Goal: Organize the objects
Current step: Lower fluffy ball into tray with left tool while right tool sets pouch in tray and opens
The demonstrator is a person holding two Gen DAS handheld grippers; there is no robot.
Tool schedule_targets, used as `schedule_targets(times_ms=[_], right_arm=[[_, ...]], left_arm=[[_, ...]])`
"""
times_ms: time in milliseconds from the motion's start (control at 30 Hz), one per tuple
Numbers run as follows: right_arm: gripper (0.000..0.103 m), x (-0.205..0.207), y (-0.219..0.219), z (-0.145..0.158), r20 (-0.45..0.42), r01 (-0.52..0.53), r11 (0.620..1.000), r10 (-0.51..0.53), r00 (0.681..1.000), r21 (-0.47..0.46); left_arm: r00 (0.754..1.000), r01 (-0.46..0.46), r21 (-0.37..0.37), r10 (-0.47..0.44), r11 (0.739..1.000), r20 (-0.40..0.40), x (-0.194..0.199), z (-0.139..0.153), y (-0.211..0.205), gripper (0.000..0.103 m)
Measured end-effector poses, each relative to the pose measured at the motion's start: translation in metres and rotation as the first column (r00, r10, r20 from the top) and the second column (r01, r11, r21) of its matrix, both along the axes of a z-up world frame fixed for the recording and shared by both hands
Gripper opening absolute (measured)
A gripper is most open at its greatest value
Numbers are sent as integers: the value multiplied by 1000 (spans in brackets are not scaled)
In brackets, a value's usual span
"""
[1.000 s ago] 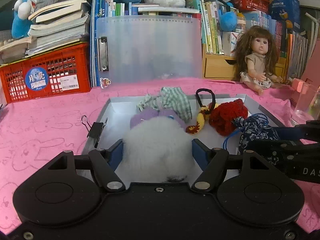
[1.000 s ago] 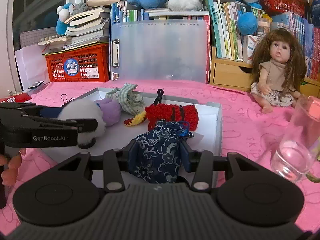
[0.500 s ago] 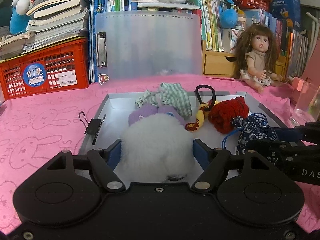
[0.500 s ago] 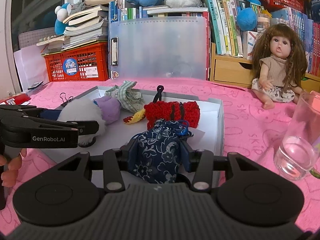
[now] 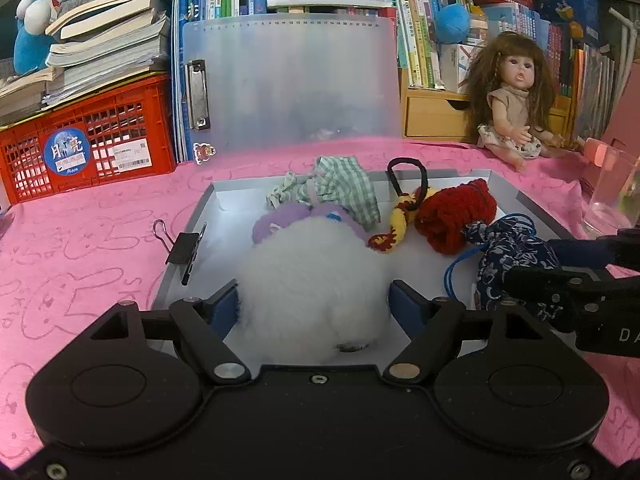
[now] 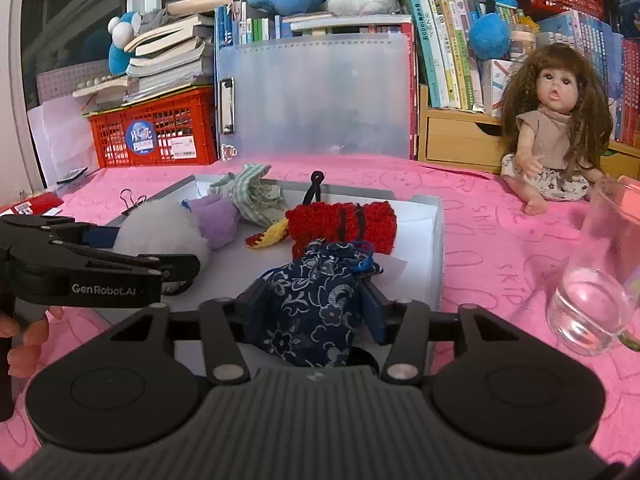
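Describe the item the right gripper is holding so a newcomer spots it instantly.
Start at the shallow grey tray on the pink cloth. At its near right end, the right gripper pinches a dark blue drawstring pouch. It alone has a white floral print; the red knit piece behind is plain.

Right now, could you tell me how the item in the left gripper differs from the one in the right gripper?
The white fluffy ball in the left gripper is plain and round; the navy floral pouch in the right gripper is patterned, crumpled cloth with a blue drawstring. The ball looks bulkier. Both are soft and sit over the grey tray.

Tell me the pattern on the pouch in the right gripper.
Pouch: navy with white flowers, clearest in right wrist view.
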State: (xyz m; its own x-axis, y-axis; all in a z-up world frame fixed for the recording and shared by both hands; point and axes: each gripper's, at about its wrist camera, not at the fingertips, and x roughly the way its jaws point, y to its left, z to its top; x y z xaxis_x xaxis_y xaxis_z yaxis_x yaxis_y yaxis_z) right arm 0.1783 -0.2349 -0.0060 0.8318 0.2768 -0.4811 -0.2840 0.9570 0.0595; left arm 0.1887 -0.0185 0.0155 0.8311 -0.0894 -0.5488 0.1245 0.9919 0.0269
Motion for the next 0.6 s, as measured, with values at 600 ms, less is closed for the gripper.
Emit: schedule_targets(times_ms=[600], right_arm=[[87, -34, -6, 20, 92, -26, 1000, 26, 995, 5]], left_arm=[[992, 104, -12, -103, 995, 67, -56, 28, 1, 83]])
